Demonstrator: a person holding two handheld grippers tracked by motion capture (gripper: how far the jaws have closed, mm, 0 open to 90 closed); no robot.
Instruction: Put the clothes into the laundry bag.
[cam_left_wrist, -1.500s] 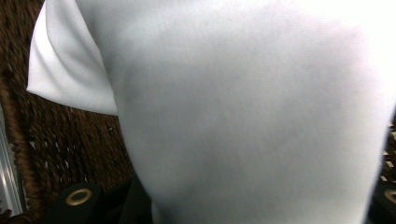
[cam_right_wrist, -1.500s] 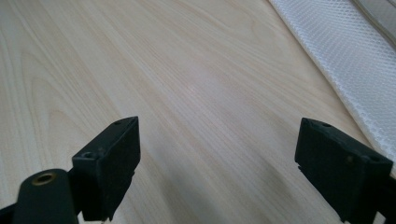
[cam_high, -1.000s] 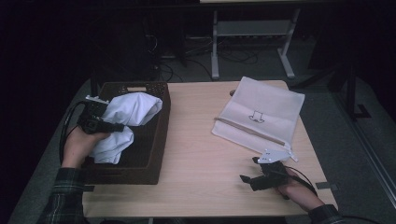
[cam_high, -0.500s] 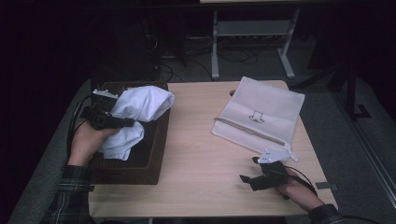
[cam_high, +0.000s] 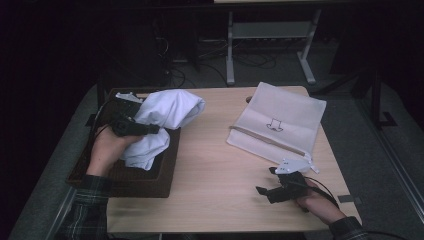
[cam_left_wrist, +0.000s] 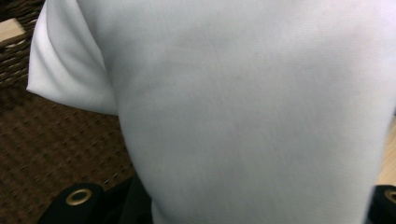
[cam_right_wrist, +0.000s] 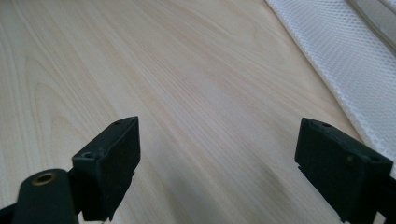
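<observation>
Dark woven basket (cam_high: 90, 172) set at left edge of wooden table (cam_high: 215, 165). White garment (cam_high: 165, 112) clamped in left gripper (cam_high: 142, 129), lifted partly above basket, folds draped over basket's right rim. Further right, white mesh bag (cam_high: 280, 125) laid flat on table. At near right, right gripper (cam_high: 264, 182) held low over bare wood, jaws spread wide, nothing between them

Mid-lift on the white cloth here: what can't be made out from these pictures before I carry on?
- Left gripper jaw tips: in the left gripper view the white cloth covers them.
- Basket contents: in the high view the cloth and the left hand cover much of the floor.
- Mesh bag contents: not discernible from above; the right gripper view cuts the bag off at its edge.
</observation>
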